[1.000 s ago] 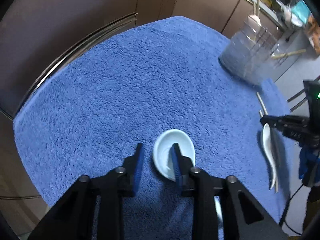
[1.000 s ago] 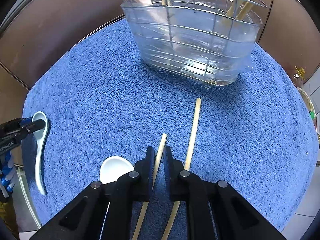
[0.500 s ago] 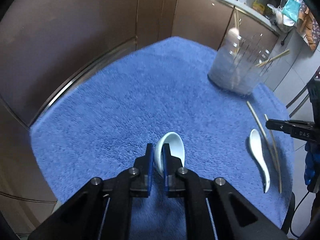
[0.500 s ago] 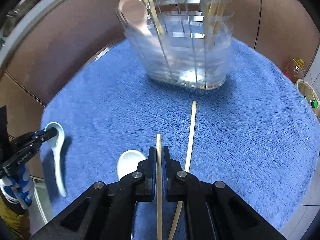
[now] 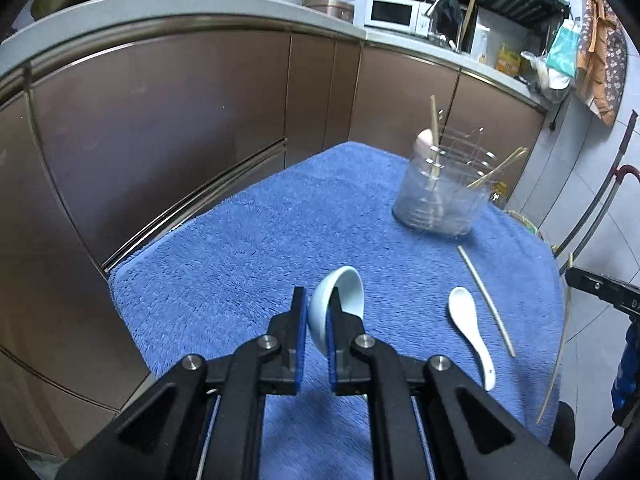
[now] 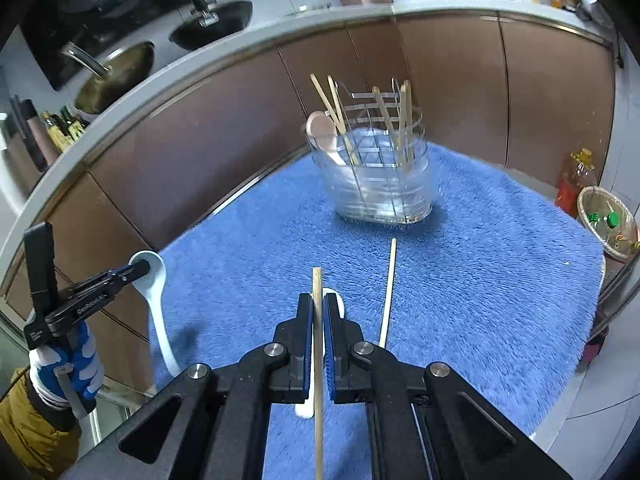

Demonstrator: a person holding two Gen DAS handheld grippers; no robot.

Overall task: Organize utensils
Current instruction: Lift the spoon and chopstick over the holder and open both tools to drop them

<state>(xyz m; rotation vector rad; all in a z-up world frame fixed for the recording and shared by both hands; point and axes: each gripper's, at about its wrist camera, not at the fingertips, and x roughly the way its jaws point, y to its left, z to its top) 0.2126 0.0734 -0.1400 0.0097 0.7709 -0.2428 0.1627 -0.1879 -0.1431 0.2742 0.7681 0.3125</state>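
My left gripper [image 5: 316, 312] is shut on the bowl of a pale blue ceramic spoon [image 5: 340, 300] and holds it above the blue towel [image 5: 240, 248]; the spoon also shows in the right wrist view [image 6: 154, 280]. My right gripper [image 6: 318, 312] is shut on a wooden chopstick [image 6: 317, 280], lifted off the towel. A second chopstick [image 6: 389, 288] and a white spoon [image 5: 468, 320] lie on the towel. The clear utensil holder [image 6: 380, 176] stands at the far end with several chopsticks and a pink spoon [image 6: 322, 132] in it.
Brown kitchen cabinets [image 5: 180, 120] run behind the towel-covered table. A basket [image 6: 608, 220] and a bottle [image 6: 576, 184] stand on the floor to the right. A chair frame [image 5: 600, 200] is at the right.
Both grippers have risen away from the towel, the left with the blue spoon and the right with the chopstick. The holder now looks farther off in both views.
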